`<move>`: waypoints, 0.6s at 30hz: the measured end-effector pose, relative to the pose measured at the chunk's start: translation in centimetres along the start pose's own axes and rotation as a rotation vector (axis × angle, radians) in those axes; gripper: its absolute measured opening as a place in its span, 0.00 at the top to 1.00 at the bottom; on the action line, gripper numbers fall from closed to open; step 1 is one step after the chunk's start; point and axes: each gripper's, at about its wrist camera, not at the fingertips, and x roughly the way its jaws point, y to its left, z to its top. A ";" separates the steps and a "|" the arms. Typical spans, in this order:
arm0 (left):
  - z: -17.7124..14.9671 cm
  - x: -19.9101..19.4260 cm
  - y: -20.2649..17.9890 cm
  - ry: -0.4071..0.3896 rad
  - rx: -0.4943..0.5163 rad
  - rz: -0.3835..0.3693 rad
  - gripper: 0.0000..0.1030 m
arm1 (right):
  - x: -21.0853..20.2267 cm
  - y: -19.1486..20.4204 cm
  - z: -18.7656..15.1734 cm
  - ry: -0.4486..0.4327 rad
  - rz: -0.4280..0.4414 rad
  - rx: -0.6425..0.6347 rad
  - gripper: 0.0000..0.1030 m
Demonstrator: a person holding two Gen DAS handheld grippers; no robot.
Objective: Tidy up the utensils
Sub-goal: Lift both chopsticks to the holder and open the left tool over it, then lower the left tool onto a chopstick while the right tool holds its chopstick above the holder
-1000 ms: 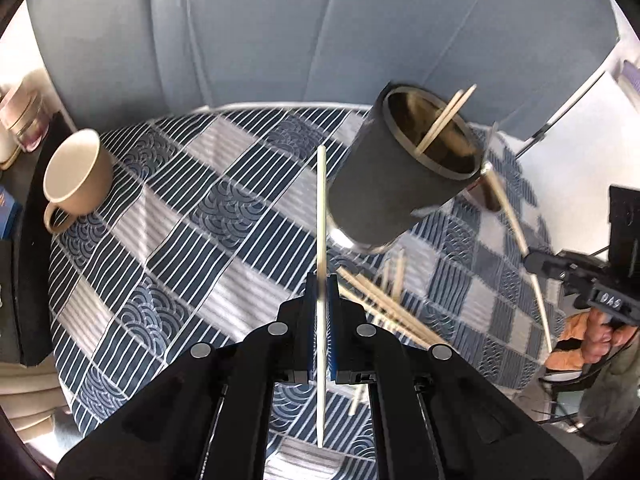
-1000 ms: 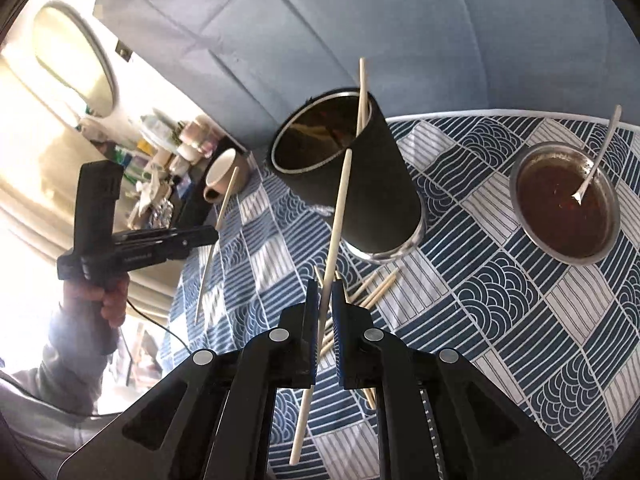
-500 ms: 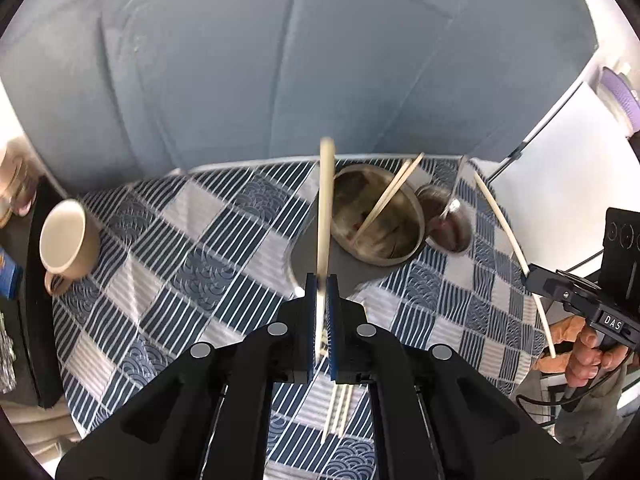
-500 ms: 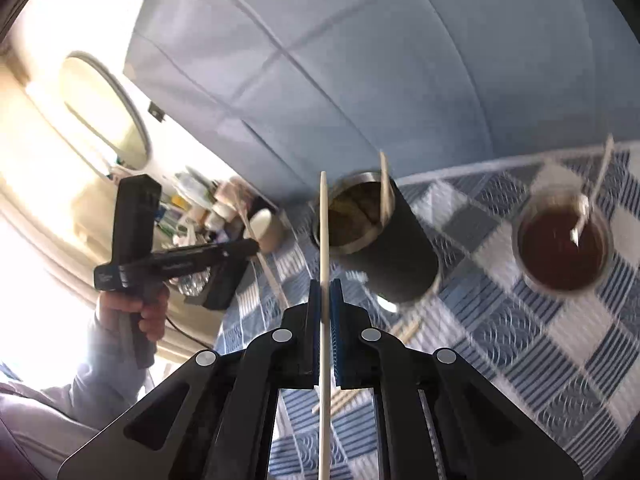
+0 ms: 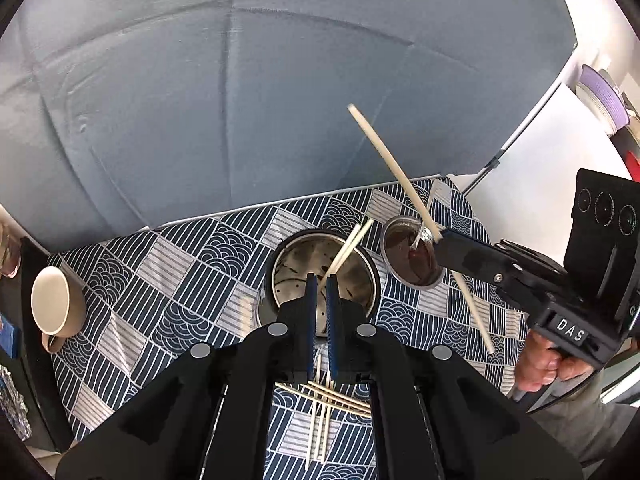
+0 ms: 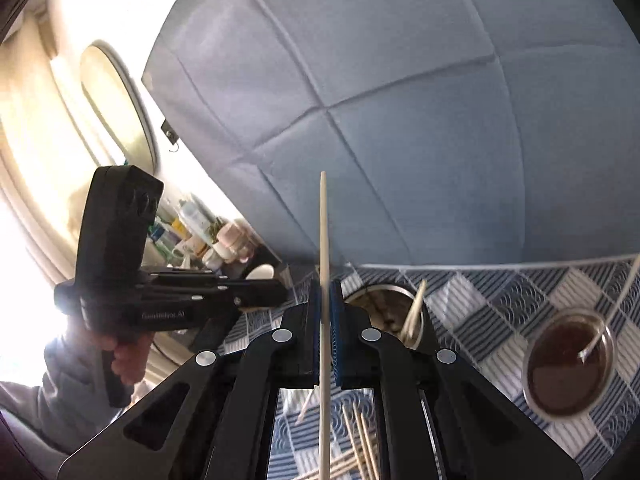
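Note:
My right gripper (image 6: 325, 292) is shut on a pale chopstick (image 6: 323, 220) that stands upright through its jaws. From the left wrist view this gripper (image 5: 438, 238) hangs over the sauce bowl with the chopstick (image 5: 394, 168) slanting up to the left. My left gripper (image 5: 318, 285) is shut directly above the open metal holder (image 5: 290, 276); no chopstick rises from it, and whether one sits between its pads I cannot tell. Two chopsticks (image 5: 350, 242) lean inside the holder (image 6: 380, 290). The left gripper (image 6: 280, 295) hovers left of the holder.
A steel bowl of brown sauce (image 5: 408, 258) with a spoon stands right of the holder. Several loose chopsticks (image 5: 324, 404) lie on the patterned cloth (image 5: 180, 280) near me. A beige mug (image 5: 56, 304) sits at far left by a dark shelf. A padded blue wall rises behind.
Both grippers have risen, so the holder is now seen from above. The chopstick that stood up from my left jaws no longer shows there. The right chopstick has turned upright.

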 end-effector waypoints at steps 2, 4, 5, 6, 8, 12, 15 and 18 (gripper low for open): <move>0.1 0.4 0.1 0.001 -0.006 -0.004 0.95 | 0.4 0.1 0.2 -0.042 0.015 -0.007 0.95; -0.1 0.8 0.2 0.009 -0.009 -0.003 0.95 | 0.9 0.2 0.3 -0.096 0.014 -0.024 0.95; -0.3 1.1 0.4 0.014 -0.010 0.002 0.95 | 1.6 -0.1 0.2 -0.116 0.007 -0.026 0.95; -0.4 1.5 0.6 0.021 -0.012 0.009 0.95 | 2.0 -0.2 0.2 -0.126 -0.003 -0.022 0.95; -0.8 2.2 1.3 0.037 -0.025 0.029 0.95 | 3.3 -1.0 0.0 -0.120 -0.012 0.001 0.95; -2.3 3.7 3.6 0.082 -0.067 0.072 0.95 | 5.8 -2.6 -0.6 -0.106 -0.028 0.041 0.95; -3.3 4.9 5.1 0.109 -0.082 0.111 0.95 | 7.2 -3.4 -1.1 -0.111 -0.041 0.043 0.95; -4.3 6.7 6.8 0.152 -0.111 0.119 0.95 | 8.1 -4.0 -1.7 -0.128 -0.048 0.054 0.95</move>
